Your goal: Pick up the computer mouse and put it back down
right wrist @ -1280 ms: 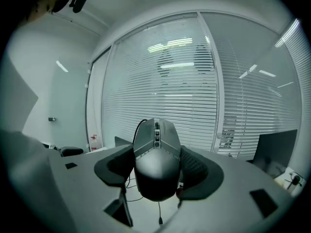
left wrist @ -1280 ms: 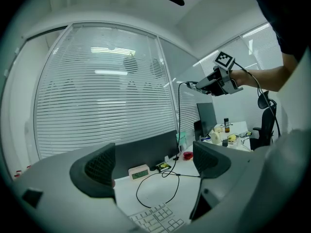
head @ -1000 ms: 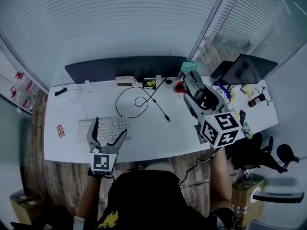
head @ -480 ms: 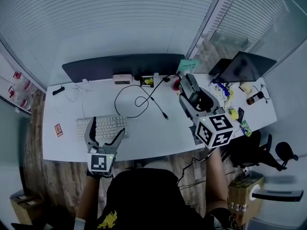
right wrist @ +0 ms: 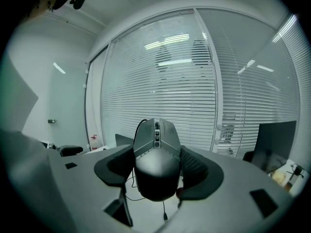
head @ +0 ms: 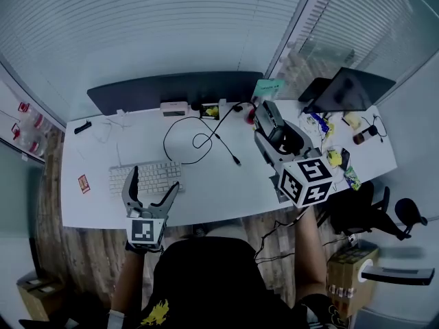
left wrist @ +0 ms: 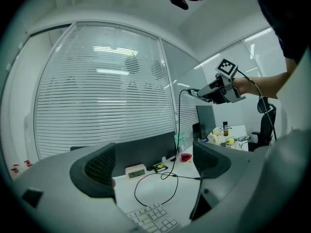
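Right gripper (right wrist: 158, 168) — raised over the bench (head: 216, 187), tilted slightly down — clamps the computer mouse (right wrist: 156, 147). Left gripper (left wrist: 151, 161) level, jaws apart, empty; both poses unchanged since a second ago.

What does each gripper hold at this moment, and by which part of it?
The right gripper grips the computer mouse by its two sides. The left gripper holds nothing; its jaws stand apart.

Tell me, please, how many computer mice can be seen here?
1. The computer mouse is clamped between the right gripper's jaws above the desk. Another may hide in the right-side clutter.
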